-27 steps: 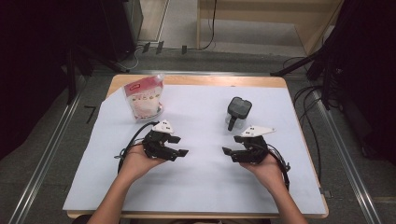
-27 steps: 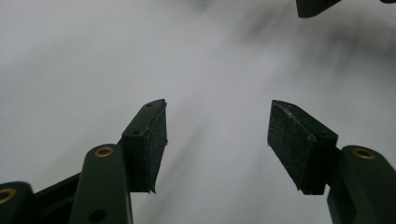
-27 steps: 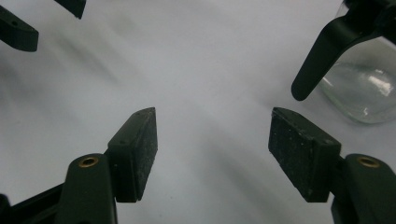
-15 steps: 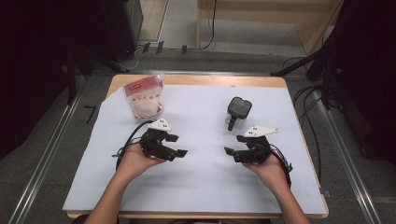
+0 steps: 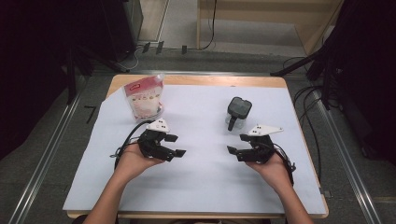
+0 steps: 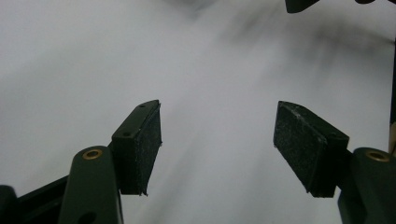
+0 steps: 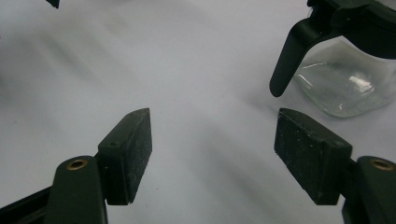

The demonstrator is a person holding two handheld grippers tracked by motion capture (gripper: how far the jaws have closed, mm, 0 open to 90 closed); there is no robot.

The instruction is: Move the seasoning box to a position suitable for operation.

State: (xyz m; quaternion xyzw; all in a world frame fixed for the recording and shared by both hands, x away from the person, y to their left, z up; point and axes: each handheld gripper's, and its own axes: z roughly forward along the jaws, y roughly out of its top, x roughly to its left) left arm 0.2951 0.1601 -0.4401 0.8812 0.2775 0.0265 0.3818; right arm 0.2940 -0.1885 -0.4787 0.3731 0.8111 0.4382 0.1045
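Observation:
A clear plastic bag (image 5: 144, 99) with a red top and white contents stands at the back left of the table. A clear glass jar (image 5: 238, 113) with a black lid and a black lever handle stands at the back right; it appears in the right gripper view (image 7: 348, 77) too. My left gripper (image 5: 173, 145) is held low over the sheet in front of the bag, open, nothing between its pads (image 6: 144, 144). My right gripper (image 5: 234, 150) is in front of the jar, open and empty, its pads (image 7: 133, 149) wide apart.
A pale sheet (image 5: 201, 182) covers most of the wooden table (image 5: 215, 80). Black cables trail from both grippers. Dark equipment and cables lie on the floor to the right (image 5: 322, 88). Metal rails run along both sides of the table.
Both hands have shifted slightly; the grippers stay open over the sheet. The bag and the jar have not moved.

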